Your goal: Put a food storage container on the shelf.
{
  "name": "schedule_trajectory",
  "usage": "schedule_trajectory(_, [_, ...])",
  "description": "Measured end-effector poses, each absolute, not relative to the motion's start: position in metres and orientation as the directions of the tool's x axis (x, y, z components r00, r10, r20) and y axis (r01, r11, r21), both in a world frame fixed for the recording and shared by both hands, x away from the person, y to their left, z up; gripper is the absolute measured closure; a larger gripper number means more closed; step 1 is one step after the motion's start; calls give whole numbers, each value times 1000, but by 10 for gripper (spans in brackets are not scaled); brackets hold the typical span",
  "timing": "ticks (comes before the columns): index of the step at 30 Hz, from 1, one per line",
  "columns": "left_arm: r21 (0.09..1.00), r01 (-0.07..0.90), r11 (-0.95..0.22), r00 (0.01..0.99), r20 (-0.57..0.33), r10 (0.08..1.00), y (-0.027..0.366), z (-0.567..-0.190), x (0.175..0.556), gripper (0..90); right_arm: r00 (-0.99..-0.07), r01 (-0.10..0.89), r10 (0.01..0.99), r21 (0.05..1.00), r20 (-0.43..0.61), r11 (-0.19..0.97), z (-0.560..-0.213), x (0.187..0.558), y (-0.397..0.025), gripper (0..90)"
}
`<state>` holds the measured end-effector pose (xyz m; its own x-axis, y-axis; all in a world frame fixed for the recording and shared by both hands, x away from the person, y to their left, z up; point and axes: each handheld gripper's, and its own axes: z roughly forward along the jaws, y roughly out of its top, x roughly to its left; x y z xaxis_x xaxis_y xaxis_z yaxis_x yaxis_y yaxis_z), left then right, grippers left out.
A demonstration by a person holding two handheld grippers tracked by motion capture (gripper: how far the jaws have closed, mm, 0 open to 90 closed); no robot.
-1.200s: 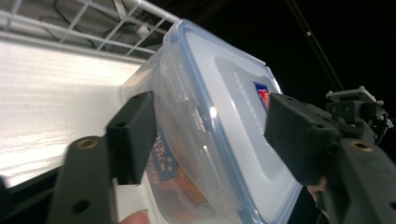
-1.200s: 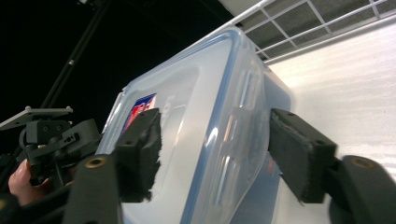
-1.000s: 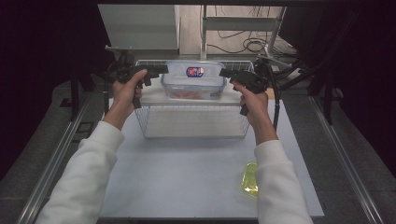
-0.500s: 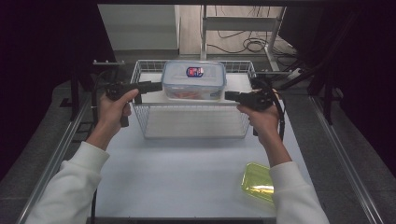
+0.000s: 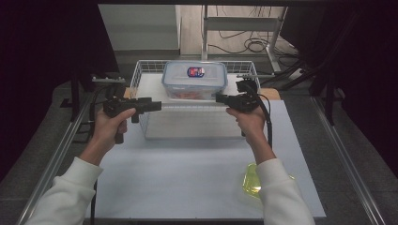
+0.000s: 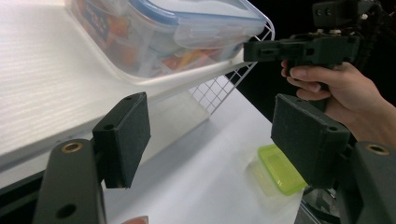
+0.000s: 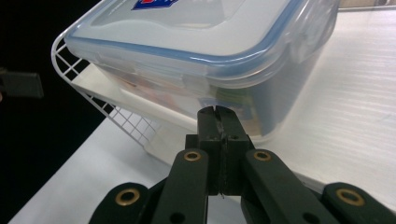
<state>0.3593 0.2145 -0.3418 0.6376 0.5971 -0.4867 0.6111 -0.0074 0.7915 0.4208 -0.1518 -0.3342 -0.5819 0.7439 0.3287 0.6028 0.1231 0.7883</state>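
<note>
Wire basket (image 5: 141, 75) around lidded container (image 5: 194, 79), green lid (image 5: 251, 180) nearby

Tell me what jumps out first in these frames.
The clear lidded container with a blue-rimmed lid and colourful contents stands out, sitting on a white board in the wire basket at the far side of the table. The left gripper and right gripper flank it, the left with jaws wide open, the right shut on nothing. A yellow-green lid lies near the right sleeve.
</note>
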Motion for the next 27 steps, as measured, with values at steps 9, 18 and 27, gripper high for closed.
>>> schedule_trajectory(9, [782,623,-14,634,-494,596,219,-347,356,261,-564,610,752,786,340,103,-339,424,-150,889])
schedule_trajectory(18, [792,609,-47,642,-457,615,222,-352,334,259,-614,575,723,807,316,135,-321,390,-171,889])
schedule_trajectory(27, [785,613,-93,655,-439,615,216,-375,301,253,-633,569,714,805,300,166,-338,341,-201,888])
